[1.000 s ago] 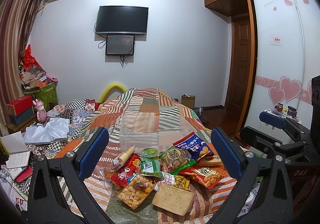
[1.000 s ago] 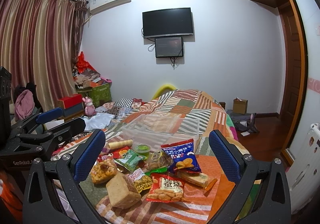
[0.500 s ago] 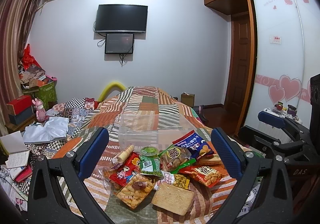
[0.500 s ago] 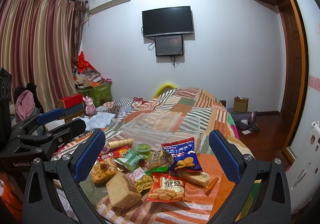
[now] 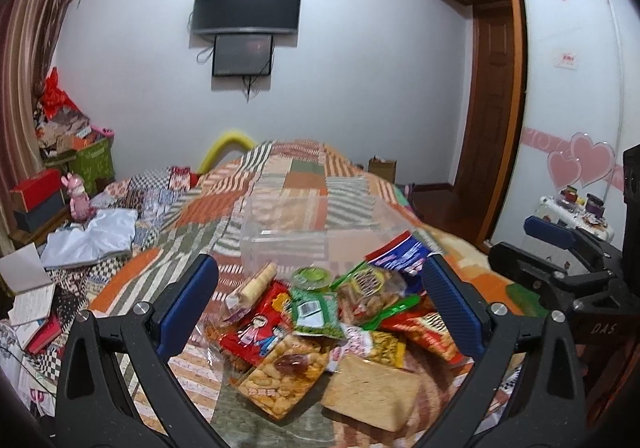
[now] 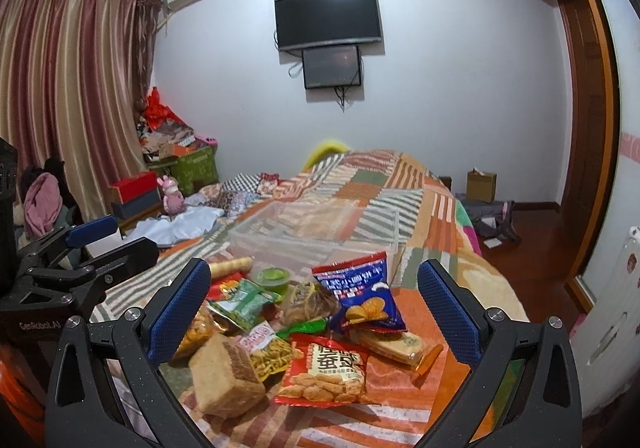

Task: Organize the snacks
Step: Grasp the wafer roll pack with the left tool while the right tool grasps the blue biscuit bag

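Observation:
Several snack packs lie in a heap on the patchwork bed: a blue chip bag (image 6: pixel 360 294), a red bag (image 6: pixel 326 372), a green pack (image 5: pixel 316 312), a clear pack of puffs (image 5: pixel 282 376), a tan wafer block (image 5: pixel 370 388) and a small green cup (image 6: pixel 272 278). A clear plastic box (image 5: pixel 304 224) stands just behind the heap and looks empty. My left gripper (image 5: pixel 320 300) is open above the heap's near side. My right gripper (image 6: pixel 314 308) is open over the heap too. Each gripper shows at the edge of the other's view.
The striped patchwork bedspread (image 6: pixel 384 184) runs back toward the wall. Clothes, papers and boxes (image 5: pixel 80 232) pile up left of the bed. A wardrobe with sliding doors (image 5: pixel 568 88) and a wooden door stand on the right.
Both grippers have tipped and moved a little forward and down toward the snack heap. The snacks and the box have not moved.

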Demonstrator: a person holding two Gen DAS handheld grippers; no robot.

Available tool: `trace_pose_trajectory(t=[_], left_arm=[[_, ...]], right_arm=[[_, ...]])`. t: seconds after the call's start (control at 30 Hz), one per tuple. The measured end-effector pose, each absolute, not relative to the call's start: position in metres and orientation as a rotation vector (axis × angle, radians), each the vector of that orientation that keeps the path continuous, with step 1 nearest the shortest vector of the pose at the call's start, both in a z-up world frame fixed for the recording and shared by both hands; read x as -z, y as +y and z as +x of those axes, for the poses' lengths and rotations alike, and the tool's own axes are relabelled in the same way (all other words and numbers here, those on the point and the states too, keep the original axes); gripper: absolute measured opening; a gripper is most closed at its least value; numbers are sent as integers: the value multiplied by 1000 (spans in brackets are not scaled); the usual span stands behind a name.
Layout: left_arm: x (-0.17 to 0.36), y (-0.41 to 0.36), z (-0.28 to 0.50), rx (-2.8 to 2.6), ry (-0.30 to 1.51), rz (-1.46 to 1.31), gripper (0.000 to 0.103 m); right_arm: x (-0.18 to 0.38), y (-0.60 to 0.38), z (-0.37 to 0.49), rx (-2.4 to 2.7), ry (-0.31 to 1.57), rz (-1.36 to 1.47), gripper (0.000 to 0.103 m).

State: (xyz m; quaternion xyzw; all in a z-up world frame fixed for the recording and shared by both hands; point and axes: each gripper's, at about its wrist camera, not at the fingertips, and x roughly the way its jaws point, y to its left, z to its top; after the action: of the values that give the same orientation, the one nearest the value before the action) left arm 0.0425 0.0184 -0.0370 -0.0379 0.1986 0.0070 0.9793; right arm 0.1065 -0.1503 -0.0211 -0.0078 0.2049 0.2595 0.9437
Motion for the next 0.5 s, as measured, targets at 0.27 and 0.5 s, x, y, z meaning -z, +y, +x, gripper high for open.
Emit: trace_pose_trajectory(t=[0.27, 0.5], left_arm=[[67, 54, 78, -46, 506, -102, 99], [89, 87, 121, -51, 621, -143, 88]], right_arm=[[46, -150, 134, -511, 512, -31, 102], [64, -150, 160, -499, 597, -40, 95]])
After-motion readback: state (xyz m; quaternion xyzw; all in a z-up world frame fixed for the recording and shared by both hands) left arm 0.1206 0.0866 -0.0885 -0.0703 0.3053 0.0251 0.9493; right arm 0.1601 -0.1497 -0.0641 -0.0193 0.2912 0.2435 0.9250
